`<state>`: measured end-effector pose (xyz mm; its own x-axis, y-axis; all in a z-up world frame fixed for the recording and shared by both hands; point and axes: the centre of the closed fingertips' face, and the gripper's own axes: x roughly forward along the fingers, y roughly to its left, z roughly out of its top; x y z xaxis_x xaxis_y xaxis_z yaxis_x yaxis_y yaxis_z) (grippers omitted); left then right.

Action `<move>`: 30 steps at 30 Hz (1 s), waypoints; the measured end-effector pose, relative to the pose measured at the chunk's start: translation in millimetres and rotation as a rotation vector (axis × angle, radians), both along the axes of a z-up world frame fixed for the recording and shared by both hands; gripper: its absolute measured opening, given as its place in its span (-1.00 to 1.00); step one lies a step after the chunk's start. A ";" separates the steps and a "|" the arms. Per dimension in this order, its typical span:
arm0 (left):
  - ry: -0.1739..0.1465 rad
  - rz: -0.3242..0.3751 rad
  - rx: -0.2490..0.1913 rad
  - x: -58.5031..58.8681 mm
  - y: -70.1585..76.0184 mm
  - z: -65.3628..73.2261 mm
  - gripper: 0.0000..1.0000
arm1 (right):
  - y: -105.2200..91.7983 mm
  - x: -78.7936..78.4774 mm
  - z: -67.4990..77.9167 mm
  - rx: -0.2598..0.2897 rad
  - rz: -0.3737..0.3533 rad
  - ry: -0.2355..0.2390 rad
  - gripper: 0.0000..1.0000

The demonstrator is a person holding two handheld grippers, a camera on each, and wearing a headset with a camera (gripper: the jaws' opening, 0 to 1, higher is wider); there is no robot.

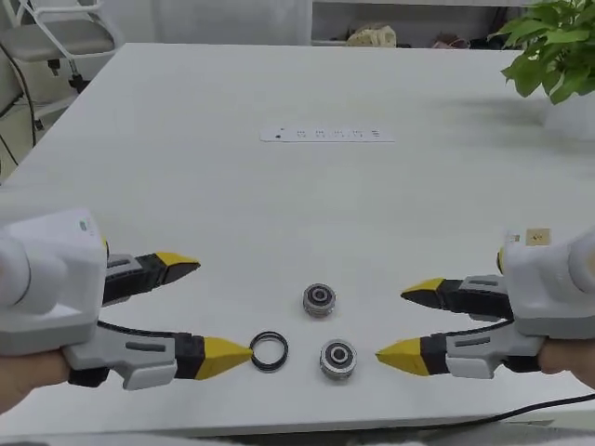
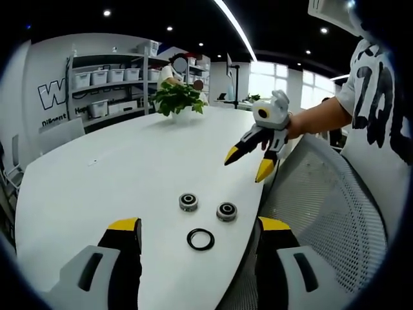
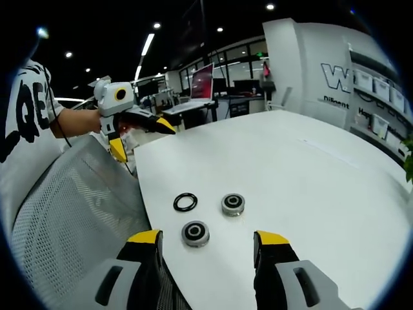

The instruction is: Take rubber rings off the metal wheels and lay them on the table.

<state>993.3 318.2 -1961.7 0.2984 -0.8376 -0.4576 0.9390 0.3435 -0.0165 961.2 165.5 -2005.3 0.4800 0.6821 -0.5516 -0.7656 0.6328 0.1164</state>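
Observation:
Two small metal wheels lie on the white table (image 1: 279, 204) near its front edge: one (image 1: 319, 299) farther back, one (image 1: 337, 359) nearer me. A loose black rubber ring (image 1: 269, 350) lies flat just left of the nearer wheel. My left gripper (image 1: 214, 311) hovers open at the left, its lower yellow tip close to the ring. My right gripper (image 1: 409, 322) is open at the right, its tips pointing at the wheels. The left gripper view shows the ring (image 2: 201, 239) and both wheels (image 2: 188, 201) (image 2: 226, 211) ahead of its jaws. The right gripper view shows the wheels (image 3: 195, 233) (image 3: 233, 203) and ring (image 3: 185, 202).
A flat white strip (image 1: 321, 136) lies mid-table. A potted green plant (image 1: 558, 51) stands at the far right corner. A mesh chair (image 3: 71, 219) sits against the table's front edge, and a chair (image 1: 56, 37) stands at the far left.

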 end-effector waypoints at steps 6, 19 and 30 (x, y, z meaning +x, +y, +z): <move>0.000 -0.001 0.008 -1.5 0.8 -1.7 0.38 | -4.7 -6.4 0.4 -0.039 0.003 -0.015 0.18; -0.003 -0.001 0.012 -4.4 1.2 -1.9 0.38 | -16.6 -9.5 0.6 -0.048 -0.024 -0.028 0.25; -0.003 0.004 0.020 -6.7 4.1 -4.6 0.38 | -20.8 -11.5 1.1 -0.055 -0.042 -0.034 0.24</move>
<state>986.6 322.3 -1966.3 0.3036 -0.8272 -0.4729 0.9375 0.3479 -0.0067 949.7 144.8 -2004.3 0.5264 0.6300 -0.5710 -0.7411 0.6692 0.0551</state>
